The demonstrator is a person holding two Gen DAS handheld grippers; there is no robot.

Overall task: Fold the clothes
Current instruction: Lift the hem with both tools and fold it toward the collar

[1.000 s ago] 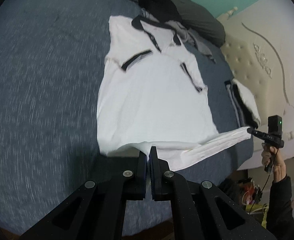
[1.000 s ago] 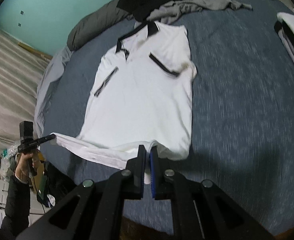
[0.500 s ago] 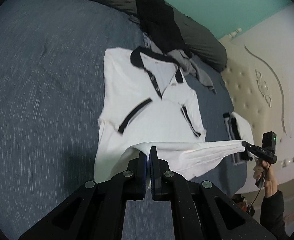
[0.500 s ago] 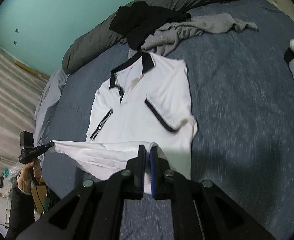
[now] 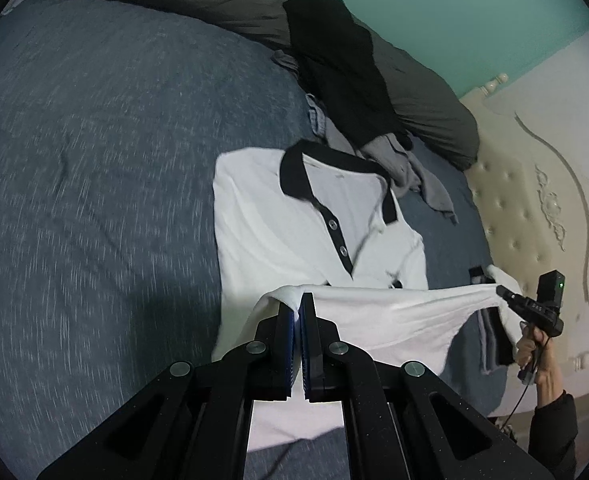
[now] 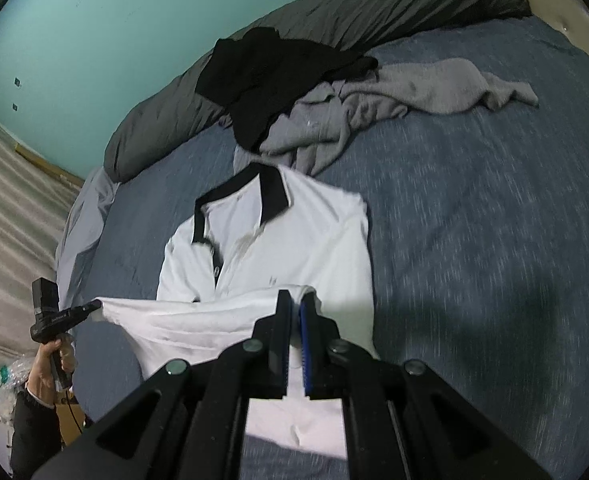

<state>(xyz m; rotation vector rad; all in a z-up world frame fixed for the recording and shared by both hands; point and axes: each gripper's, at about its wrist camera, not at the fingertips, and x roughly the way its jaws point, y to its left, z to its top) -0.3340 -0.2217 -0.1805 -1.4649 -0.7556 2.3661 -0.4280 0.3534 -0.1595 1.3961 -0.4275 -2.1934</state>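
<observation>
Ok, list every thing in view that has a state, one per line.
white polo shirt: face up, hem lifted and drawn toward collar, half folded
left tongs: shut on hem corner
right tongs: shut on other hem corner
black garment: crumpled, unfolded
grey garment: crumpled, unfolded
blue bedsheet: spread, slightly wrinkled

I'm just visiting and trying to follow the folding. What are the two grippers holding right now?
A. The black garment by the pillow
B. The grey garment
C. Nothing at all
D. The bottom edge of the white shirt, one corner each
D: the left gripper and the right gripper are each shut on a corner of the white shirt, whose bottom edge is lifted and stretched between them over the shirt's chest.
</observation>
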